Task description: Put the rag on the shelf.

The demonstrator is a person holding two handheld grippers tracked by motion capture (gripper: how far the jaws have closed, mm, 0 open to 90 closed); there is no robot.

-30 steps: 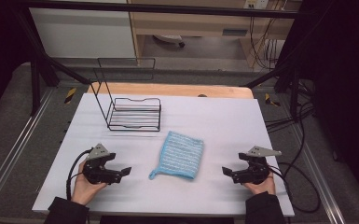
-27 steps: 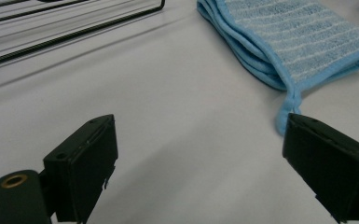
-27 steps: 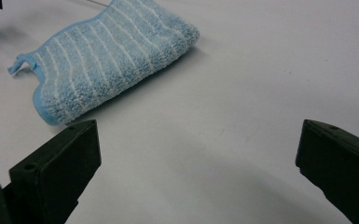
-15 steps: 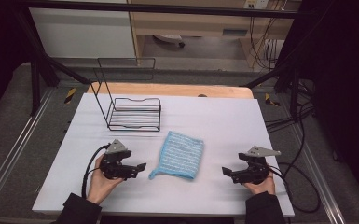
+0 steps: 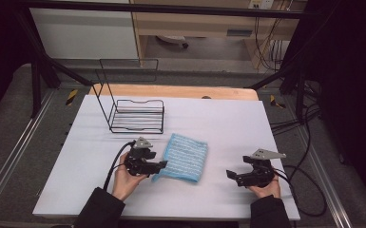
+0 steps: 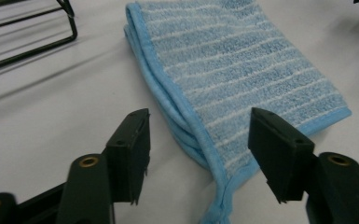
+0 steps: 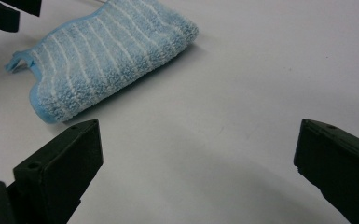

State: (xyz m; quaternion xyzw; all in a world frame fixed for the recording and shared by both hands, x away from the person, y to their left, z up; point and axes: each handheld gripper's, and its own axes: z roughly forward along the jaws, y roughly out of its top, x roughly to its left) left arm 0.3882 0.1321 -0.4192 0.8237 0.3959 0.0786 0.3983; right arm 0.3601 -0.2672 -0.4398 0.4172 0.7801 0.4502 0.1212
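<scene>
Blue towel (image 5: 184, 157) lay folded at table centre, rack (image 5: 138, 115) at its 11 o'clock. Our left gripper (image 6: 198, 154) straddled corner, jaws wide; right gripper (image 5: 233, 175) idle, wide. Corner layers seemingly stacked: we judged deep, low bite best.

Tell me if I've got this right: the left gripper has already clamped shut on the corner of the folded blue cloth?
Not quite. The left gripper is open: in the left gripper view its jaws stand apart on either side of the folded blue cloth's corner, not closed on it.

White table (image 5: 266, 123) on grey floor (image 5: 9, 128), wooden shelving (image 5: 195, 21) behind.
</scene>
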